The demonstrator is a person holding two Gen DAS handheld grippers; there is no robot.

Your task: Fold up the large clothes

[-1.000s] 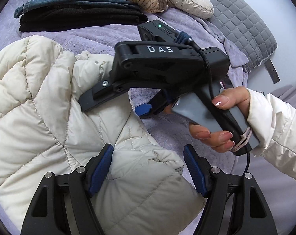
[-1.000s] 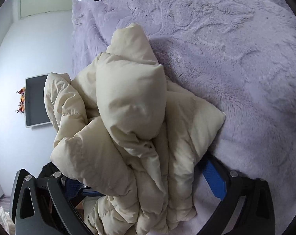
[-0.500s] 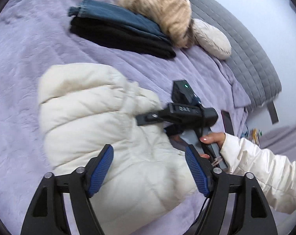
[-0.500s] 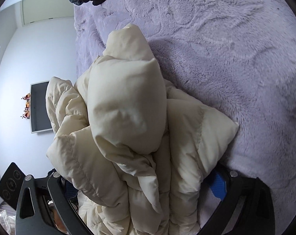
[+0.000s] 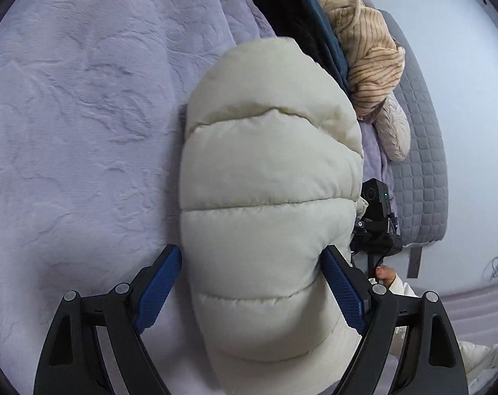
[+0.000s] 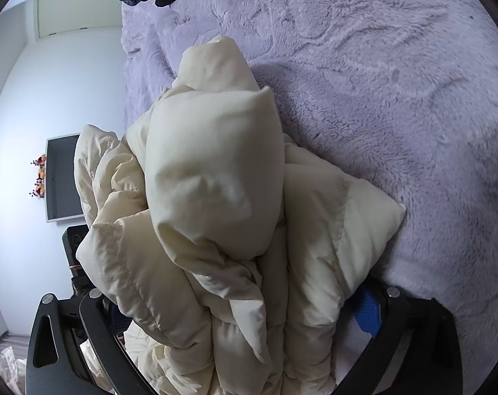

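A cream puffer jacket [image 5: 268, 181] lies folded into a thick bundle on the purple bedspread [image 5: 84, 115]. My left gripper [image 5: 250, 260] stands wide open astride the near end of the bundle; its blue pads [image 5: 160, 286] flank the jacket without visibly squeezing it. My right gripper [image 5: 377, 227] shows at the bundle's right side, held by a hand [image 5: 385, 271]. In the right wrist view the jacket [image 6: 216, 181] is bunched up between my right gripper's [image 6: 239, 296] fingers, which are closed on the thick folds. One blue pad [image 6: 367, 309] shows; the other is hidden.
Folded dark clothes [image 5: 281, 10], a tan striped garment [image 5: 367, 56] and a beige quilted item [image 5: 393, 131] lie beyond the jacket. A grey quilted headboard [image 5: 416, 164] runs along the right. A dark wall screen [image 6: 63, 177] hangs past the bed's edge.
My left gripper let its jaws widen, rolled and swung over, and now straddles the folded end of the jacket. The right gripper has stayed on its bunch of jacket.
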